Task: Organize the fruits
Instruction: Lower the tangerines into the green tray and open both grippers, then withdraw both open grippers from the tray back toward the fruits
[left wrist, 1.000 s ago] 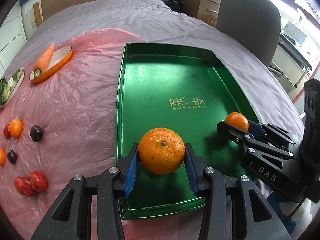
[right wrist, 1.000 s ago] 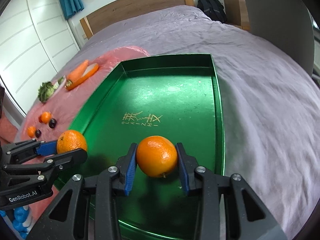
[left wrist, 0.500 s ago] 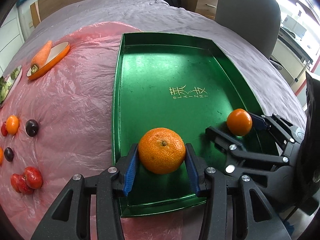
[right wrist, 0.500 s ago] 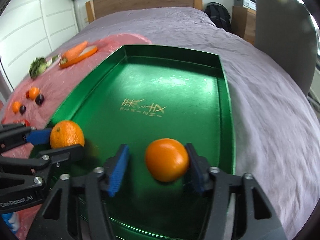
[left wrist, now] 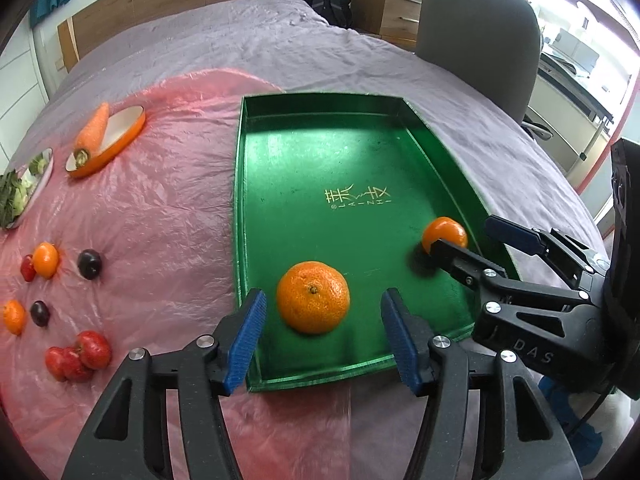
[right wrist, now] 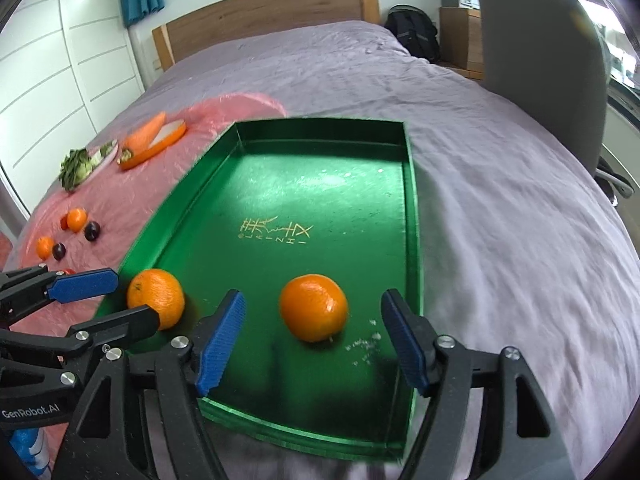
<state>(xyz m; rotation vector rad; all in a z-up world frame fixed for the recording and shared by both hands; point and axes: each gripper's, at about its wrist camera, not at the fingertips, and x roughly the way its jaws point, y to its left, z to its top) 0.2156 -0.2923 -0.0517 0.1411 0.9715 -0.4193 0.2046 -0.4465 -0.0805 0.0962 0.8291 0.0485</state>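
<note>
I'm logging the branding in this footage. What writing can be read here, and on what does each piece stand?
"DAS": on the right gripper body.
"GenRobot.AI": on the left gripper body.
Gold characters with small letters beneath, on the green tray floor: too stylised and small to read surely.
Nothing else legible.

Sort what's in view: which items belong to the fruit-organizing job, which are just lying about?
Job:
- green tray
- left orange and right orange in tray
- small oranges, plums, red fruits on pink sheet
- left hand-held gripper, right hand-held gripper, both open

Lying about:
- carrot on dish
- greens
- chair
- backpack
</note>
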